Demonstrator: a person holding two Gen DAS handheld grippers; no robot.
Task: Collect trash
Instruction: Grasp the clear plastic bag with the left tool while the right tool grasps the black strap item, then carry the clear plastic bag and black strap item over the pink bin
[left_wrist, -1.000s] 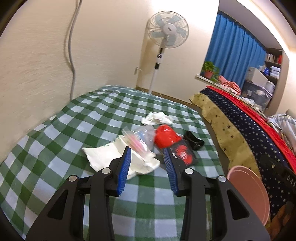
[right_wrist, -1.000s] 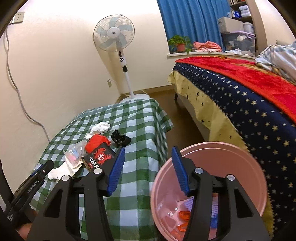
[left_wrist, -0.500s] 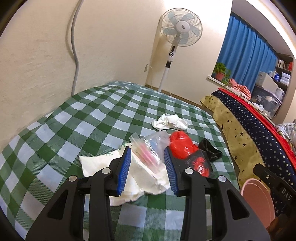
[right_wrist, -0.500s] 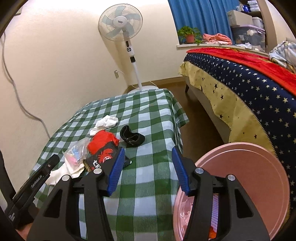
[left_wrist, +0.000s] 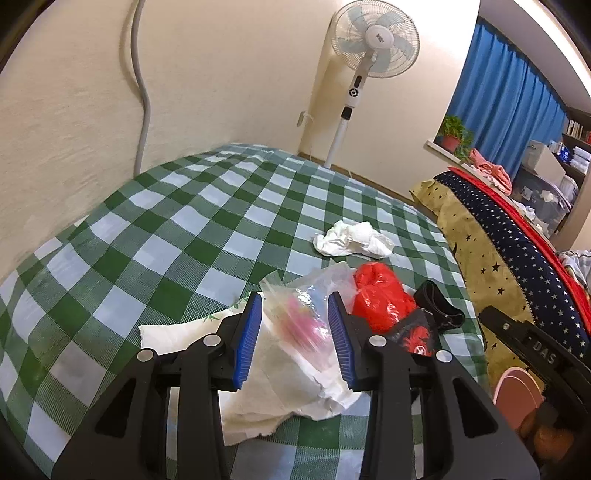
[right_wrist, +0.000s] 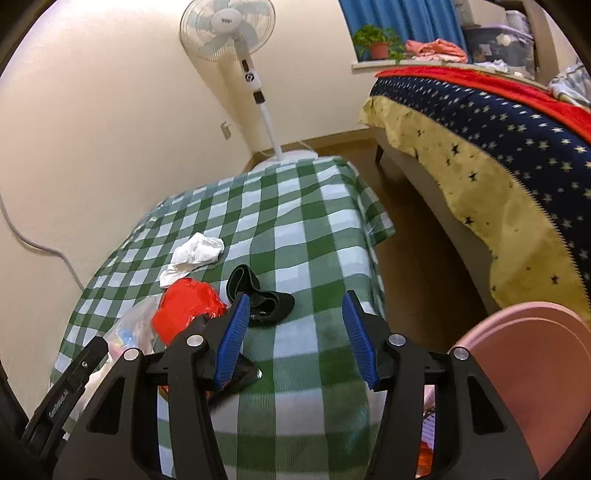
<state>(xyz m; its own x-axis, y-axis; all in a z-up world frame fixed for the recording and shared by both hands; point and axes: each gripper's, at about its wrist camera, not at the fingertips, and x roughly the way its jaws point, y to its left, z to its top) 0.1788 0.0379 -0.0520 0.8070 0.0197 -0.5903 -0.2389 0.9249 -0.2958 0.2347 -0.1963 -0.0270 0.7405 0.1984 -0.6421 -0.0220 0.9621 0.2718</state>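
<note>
Trash is lying clustered on the green-checked tabletop (left_wrist: 177, 236): a clear plastic bag (left_wrist: 299, 317) is sitting on white paper (left_wrist: 266, 384) between the spread left claw (left_wrist: 294, 343) fingers. The right claw (right_wrist: 295, 343) is hovering spread beside the pink bin (right_wrist: 532, 373).

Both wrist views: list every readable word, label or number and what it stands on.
"DAS": white letters on the right gripper body, cut off.
Fan hub logo: too small to read.
Black-and-red packet print: unreadable.
Left gripper body lettering: blurred, illegible.
</note>
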